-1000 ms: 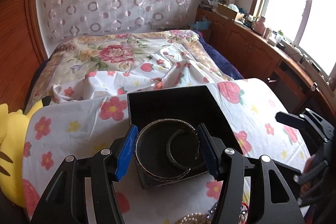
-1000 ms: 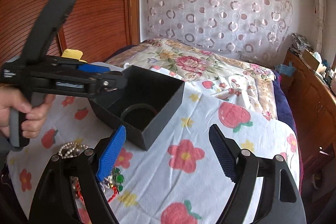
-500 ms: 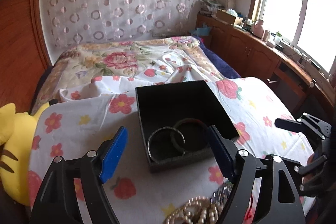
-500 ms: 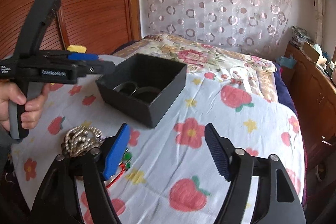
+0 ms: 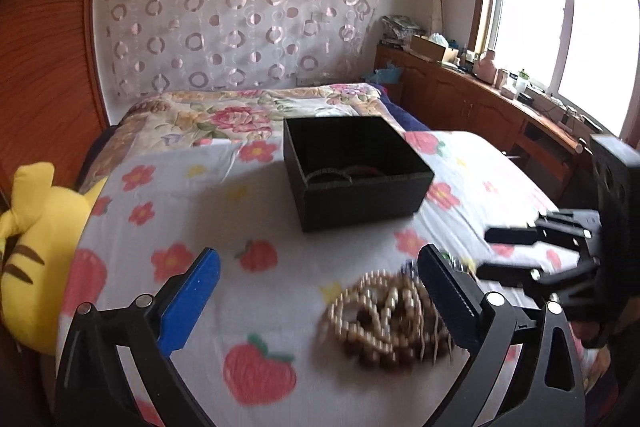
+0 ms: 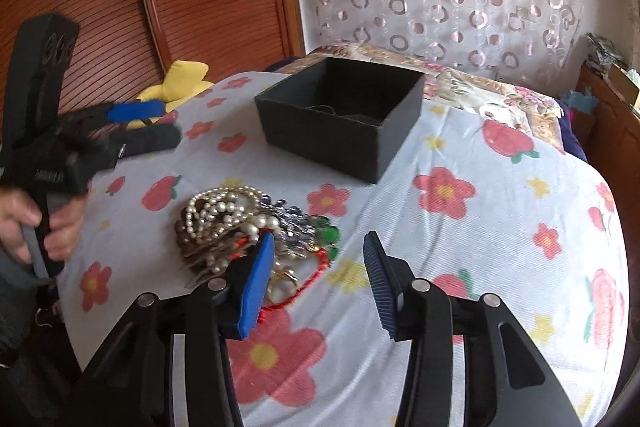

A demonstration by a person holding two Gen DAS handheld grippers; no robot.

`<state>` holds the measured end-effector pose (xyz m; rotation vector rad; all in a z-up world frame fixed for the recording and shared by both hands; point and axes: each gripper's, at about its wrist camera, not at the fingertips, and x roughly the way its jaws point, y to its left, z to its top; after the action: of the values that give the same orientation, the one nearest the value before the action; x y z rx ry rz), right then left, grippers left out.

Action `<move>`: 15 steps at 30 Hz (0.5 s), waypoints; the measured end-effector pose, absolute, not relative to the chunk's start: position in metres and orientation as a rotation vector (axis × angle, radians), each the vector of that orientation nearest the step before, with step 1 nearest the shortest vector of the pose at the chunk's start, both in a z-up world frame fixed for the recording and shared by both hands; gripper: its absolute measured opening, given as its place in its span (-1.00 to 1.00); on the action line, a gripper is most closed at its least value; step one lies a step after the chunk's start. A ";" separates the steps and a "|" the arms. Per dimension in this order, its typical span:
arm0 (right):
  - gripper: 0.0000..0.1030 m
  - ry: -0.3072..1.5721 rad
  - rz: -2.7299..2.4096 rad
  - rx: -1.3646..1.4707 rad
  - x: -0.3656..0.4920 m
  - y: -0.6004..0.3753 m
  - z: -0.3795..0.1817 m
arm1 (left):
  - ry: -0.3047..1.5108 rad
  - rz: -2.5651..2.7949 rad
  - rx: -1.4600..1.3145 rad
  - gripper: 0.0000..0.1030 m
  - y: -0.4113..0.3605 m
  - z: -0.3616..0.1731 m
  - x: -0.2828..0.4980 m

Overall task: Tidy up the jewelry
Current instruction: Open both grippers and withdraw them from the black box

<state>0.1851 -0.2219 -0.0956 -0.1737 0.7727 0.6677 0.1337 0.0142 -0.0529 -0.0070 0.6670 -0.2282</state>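
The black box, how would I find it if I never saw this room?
Look at the round table covered with a white cloth printed with red flowers and strawberries. Past the tangled pile of pearl beads, toward the bed, sits the black box. It is the only square, dark, open-topped thing there, and bangles lie at its bottom.

The jewelry pile [image 5: 390, 319] ahead of the left gripper [image 5: 320, 291] was smeared by motion blur, and that gripper's right finger [image 5: 448, 297] covered its far side. In the black box [image 5: 356, 171] beyond, the near wall hid all but the top arcs of two bangles [image 5: 340, 173]. In the right wrist view, the blue pad [image 6: 258, 279] covered part of the pile, and the box's contents were too dark to tell.
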 end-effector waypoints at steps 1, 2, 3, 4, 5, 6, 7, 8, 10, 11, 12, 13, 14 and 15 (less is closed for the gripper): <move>-0.05 0.775 0.672 -0.172 0.186 -0.220 -0.096 | 0.667 -0.226 -0.009 0.85 0.016 -0.055 0.129; -0.05 0.781 0.679 -0.169 0.187 -0.217 -0.096 | 0.668 -0.227 -0.012 0.85 0.017 -0.058 0.124; -0.05 0.786 0.681 -0.170 0.189 -0.214 -0.097 | 0.669 -0.228 -0.016 0.85 0.019 -0.060 0.119; -0.05 0.791 0.681 -0.169 0.191 -0.212 -0.098 | 0.673 -0.227 -0.019 0.85 0.020 -0.063 0.115; -0.05 0.808 0.676 -0.161 0.195 -0.210 -0.101 | 0.674 -0.226 -0.019 0.85 0.020 -0.064 0.112; -0.05 0.822 0.668 -0.156 0.198 -0.209 -0.103 | 0.675 -0.228 -0.020 0.85 0.020 -0.065 0.109; -0.05 0.832 0.658 -0.154 0.201 -0.210 -0.105 | 0.676 -0.229 -0.021 0.85 0.020 -0.066 0.106; -0.05 0.847 0.649 -0.154 0.204 -0.209 -0.107 | 0.678 -0.228 -0.023 0.85 0.021 -0.067 0.104; -0.05 0.860 0.653 -0.137 0.208 -0.210 -0.109 | 0.684 -0.231 -0.030 0.85 0.023 -0.068 0.098; -0.05 0.869 0.655 -0.125 0.210 -0.210 -0.109 | 0.685 -0.236 -0.035 0.85 0.024 -0.069 0.096; -0.05 0.875 0.658 -0.118 0.211 -0.211 -0.109 | 0.685 -0.237 -0.039 0.85 0.024 -0.069 0.094; -0.05 0.882 0.663 -0.112 0.212 -0.211 -0.110 | 0.685 -0.236 -0.041 0.85 0.025 -0.068 0.092; -0.06 0.886 0.667 -0.110 0.212 -0.210 -0.110 | 0.684 -0.236 -0.040 0.85 0.025 -0.069 0.090; -0.11 0.890 0.676 -0.104 0.213 -0.210 -0.110 | 0.683 -0.233 -0.035 0.85 0.025 -0.070 0.090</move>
<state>0.2133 -0.2099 -0.1100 -0.1042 0.8904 0.6760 0.0900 0.0251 -0.0696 -0.0355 0.6832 -0.2334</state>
